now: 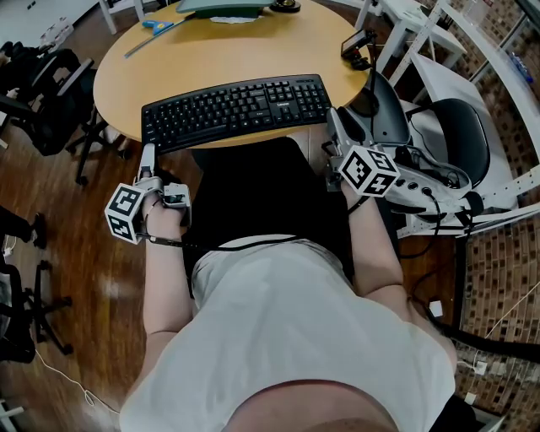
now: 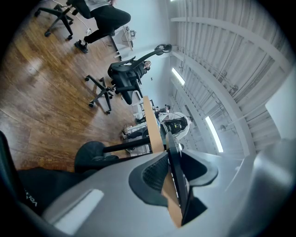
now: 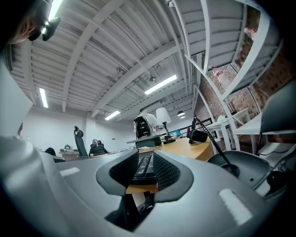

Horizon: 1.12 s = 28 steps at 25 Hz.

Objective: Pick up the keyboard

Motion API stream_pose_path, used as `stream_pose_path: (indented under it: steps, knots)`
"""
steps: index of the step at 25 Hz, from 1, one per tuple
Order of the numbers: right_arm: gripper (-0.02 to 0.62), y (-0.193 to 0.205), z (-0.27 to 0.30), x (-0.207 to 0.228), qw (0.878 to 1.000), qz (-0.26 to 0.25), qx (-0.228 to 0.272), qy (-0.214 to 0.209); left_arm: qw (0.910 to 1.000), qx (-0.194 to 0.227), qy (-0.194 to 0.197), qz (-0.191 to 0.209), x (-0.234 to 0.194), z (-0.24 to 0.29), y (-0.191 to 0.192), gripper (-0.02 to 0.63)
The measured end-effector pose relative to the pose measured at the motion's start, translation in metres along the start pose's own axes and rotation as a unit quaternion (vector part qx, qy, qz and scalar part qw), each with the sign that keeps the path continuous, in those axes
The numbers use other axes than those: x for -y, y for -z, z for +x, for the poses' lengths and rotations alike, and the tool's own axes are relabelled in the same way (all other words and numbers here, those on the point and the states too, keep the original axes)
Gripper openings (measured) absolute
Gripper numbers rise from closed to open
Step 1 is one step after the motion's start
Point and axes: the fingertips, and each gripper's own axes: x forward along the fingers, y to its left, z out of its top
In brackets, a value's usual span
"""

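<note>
A black keyboard [image 1: 236, 108] lies along the near edge of the round wooden table [image 1: 253, 51]. My left gripper [image 1: 148, 156] sits at the table's rim just below the keyboard's left end. In the left gripper view its jaws stand open [image 2: 178, 172], straddling the wooden table edge [image 2: 152, 125] and the thin keyboard [image 2: 173, 148]; a gap shows beside the keyboard. My right gripper [image 1: 332, 122] is by the keyboard's right end. In the right gripper view its jaws are open [image 3: 144, 172], and the keyboard [image 3: 147, 162] shows end-on in the gap, not pressed by the pads.
A black office chair [image 1: 456, 139] and white frame stand close on the right. More chairs [image 1: 42, 84] crowd the left. On the far table are a black headset [image 1: 359, 46], a blue tool [image 1: 160, 24] and a monitor base [image 1: 224, 8]. My lap fills the space below the table.
</note>
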Motion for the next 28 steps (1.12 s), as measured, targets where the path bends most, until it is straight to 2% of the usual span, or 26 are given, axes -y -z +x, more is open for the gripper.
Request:
stream_pose_path:
  steps: [4, 9, 11, 14, 21, 23, 24, 25, 28]
  knots:
    - [0.108, -0.001, 0.001, 0.006, 1.0, 0.028, 0.001, 0.004, 1.0, -0.001, 0.0, 0.0, 0.001, 0.001, 0.001, 0.42]
    - [0.139, 0.009, 0.004, 0.023, 0.993, 0.112, -0.007, 0.023, 1.0, -0.001, 0.0, 0.0, 0.0, 0.001, 0.0, 0.42]
    - [0.157, 0.019, 0.004, 0.032, 0.985, 0.167, -0.014, 0.032, 1.0, -0.001, 0.0, 0.0, 0.0, 0.001, 0.0, 0.42]
    - [0.193, 0.03, 0.005, 0.039, 0.967, 0.252, -0.013, 0.032, 1.0, -0.001, 0.001, 0.001, 0.0, 0.0, 0.0, 0.42]
    - [0.206, 0.037, 0.016, 0.025, 0.937, 0.35, -0.015, 0.0, 1.0, -0.001, 0.0, 0.003, 0.001, 0.001, 0.0, 0.42]
    - [0.189, 0.037, 0.016, 0.023, 0.933, 0.36, -0.015, -0.007, 1.0, -0.001, -0.001, 0.005, 0.001, 0.0, 0.0, 0.42]
    - [0.141, 0.037, 0.016, 0.022, 0.934, 0.358, -0.016, -0.008, 1.0, -0.001, -0.001, 0.006, 0.001, 0.0, 0.0, 0.42]
    - [0.129, 0.037, 0.015, 0.022, 0.935, 0.354, -0.018, -0.009, 1.0, 0.0, -0.002, 0.008, 0.001, 0.0, 0.0, 0.42]
    - [0.123, 0.036, 0.013, 0.019, 0.938, 0.347, -0.019, -0.011, 0.9999, 0.002, -0.002, 0.015, 0.001, 0.0, -0.002, 0.42]
